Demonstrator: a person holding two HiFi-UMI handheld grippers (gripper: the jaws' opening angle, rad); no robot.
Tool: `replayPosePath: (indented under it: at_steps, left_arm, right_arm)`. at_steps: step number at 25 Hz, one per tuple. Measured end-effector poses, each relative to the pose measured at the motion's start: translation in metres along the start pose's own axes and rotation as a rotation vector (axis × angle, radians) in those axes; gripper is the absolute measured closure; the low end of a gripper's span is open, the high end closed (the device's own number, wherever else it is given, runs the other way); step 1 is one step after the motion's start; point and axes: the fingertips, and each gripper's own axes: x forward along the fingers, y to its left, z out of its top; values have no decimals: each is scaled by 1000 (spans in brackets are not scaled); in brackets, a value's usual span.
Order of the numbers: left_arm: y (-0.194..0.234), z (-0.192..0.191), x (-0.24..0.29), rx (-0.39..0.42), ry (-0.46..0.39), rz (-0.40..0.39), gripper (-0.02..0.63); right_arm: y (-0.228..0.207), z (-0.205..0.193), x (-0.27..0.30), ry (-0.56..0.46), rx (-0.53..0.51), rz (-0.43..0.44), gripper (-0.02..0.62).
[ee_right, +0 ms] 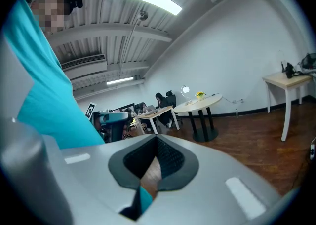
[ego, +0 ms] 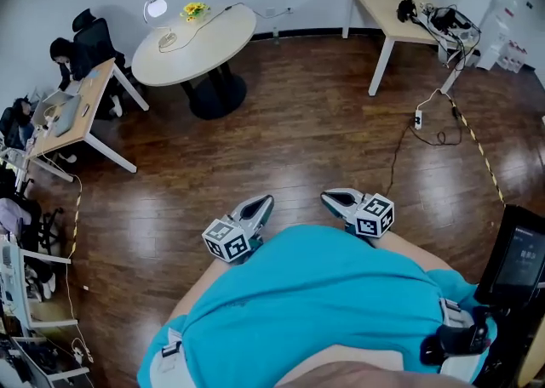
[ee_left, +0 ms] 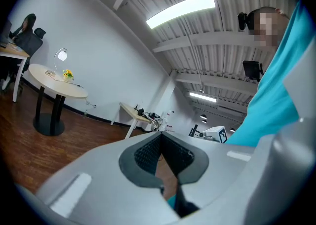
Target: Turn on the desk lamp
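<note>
Your gripper views settle what the head view cannot: the left gripper [ee_left: 160, 136] and right gripper [ee_right: 157, 140] both have their jaws pressed together, empty. The desk lamp [ego: 155, 8] stands well away on the round table [ego: 213, 42], near yellow flowers [ego: 194, 10].

Head view looks steeply down; both gripper views face the far round table [ee_left: 74, 91]
</note>
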Motion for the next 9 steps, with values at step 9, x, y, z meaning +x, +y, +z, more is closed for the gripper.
replayPosePath:
  at_steps: [9]
  left_arm:
    - [14, 39, -34, -36, -70, 49, 586]
  right_arm:
    - [18, 20, 39, 58, -22, 49, 595]
